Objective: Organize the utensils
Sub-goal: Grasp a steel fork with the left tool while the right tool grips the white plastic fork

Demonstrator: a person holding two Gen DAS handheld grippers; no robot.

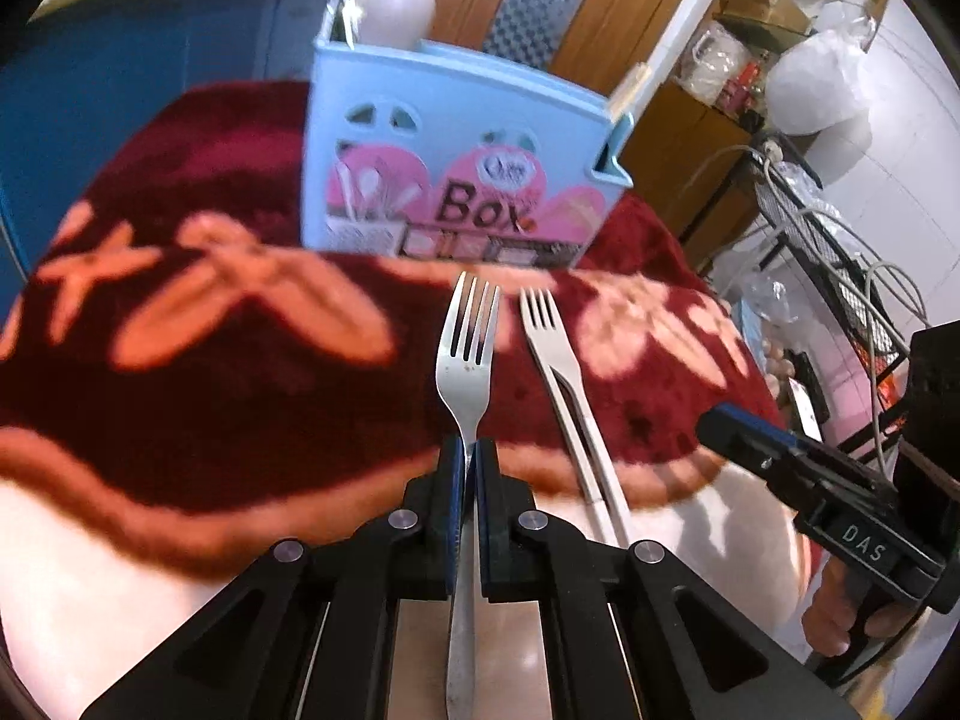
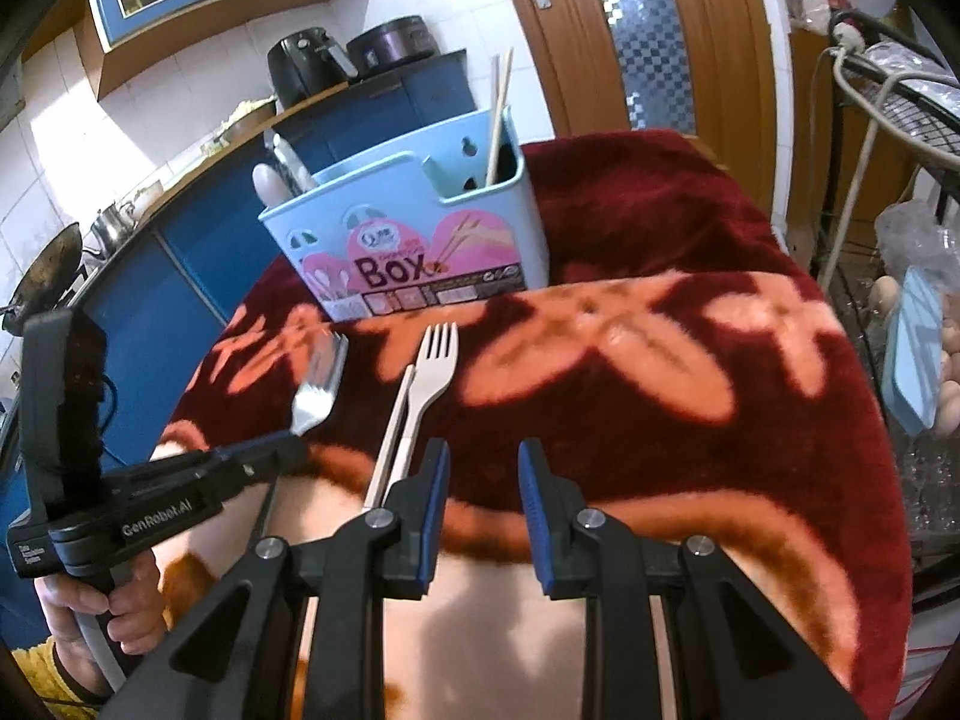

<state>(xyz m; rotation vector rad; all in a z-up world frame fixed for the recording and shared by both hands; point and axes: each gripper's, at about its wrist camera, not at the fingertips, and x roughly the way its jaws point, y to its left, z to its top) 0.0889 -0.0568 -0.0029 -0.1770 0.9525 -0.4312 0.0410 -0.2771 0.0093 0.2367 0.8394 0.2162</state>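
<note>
My left gripper (image 1: 468,450) is shut on the neck of a metal fork (image 1: 465,354), whose tines point toward the light blue utensil box (image 1: 456,120). In the right wrist view the same metal fork (image 2: 318,384) is lifted over the blanket in the left gripper (image 2: 288,447). A white plastic fork (image 1: 552,348) lies on the red flowered blanket (image 1: 240,408) just to its right, with a pale stick alongside it. My right gripper (image 2: 483,480) hovers open, nothing between its blue pads, just right of the white fork (image 2: 433,372). The box (image 2: 408,222) holds chopsticks (image 2: 498,120) and white spoons (image 2: 267,183).
The blanket (image 2: 690,420) drapes over the table's edges. A wire rack (image 1: 810,228) with cables stands to the right, with eggs (image 2: 888,291) and a blue lid (image 2: 915,348) near it. Blue kitchen cabinets (image 2: 180,276) run behind on the left.
</note>
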